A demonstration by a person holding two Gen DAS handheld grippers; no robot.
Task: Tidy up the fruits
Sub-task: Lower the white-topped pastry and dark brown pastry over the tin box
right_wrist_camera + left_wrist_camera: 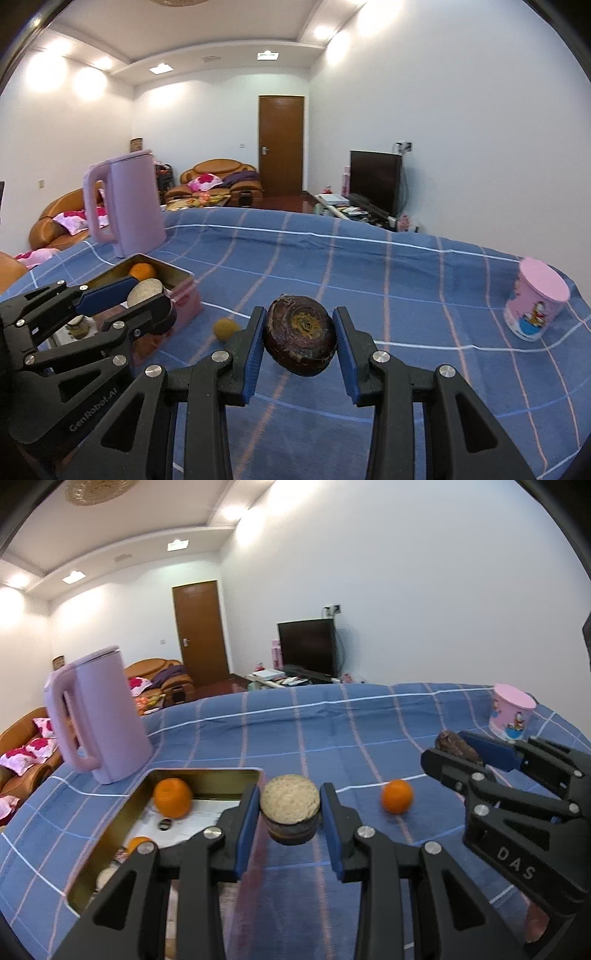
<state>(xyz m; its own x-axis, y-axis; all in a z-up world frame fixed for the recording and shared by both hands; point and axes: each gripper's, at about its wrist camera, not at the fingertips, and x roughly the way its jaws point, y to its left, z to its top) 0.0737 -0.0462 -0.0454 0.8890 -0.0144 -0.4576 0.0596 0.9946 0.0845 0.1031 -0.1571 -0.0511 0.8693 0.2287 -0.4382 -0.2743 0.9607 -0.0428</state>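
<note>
On the blue checked cloth (332, 738), both grippers are loaded. Left gripper (290, 808) is clamped on a round dark fruit with a pale cut face (290, 799) — blue pads (246, 819) touching it on both sides, held just right of the gold tin (207, 775), above the cloth. Right gripper (300, 338) is clamped on a dark brown round fruit (300, 334), pads pressed against both flanks, fruit lifted clear of the cloth.

Tin sits at the left, just in front of the pink kettle (99, 716). Inside it: one orange (173, 797) near the far wall, a second orange piece (137, 843) partly hidden behind the left gripper's finger, plus small items too obscured to identify.

A loose orange (397, 795) lies on the cloth between the two grippers, well apart from the tin. In the right wrist view it reads as a small yellowish ball (225, 328) — blurred.

Pink cartoon cup (537, 308) stands at the far right of the cloth, away from everything else.
</note>
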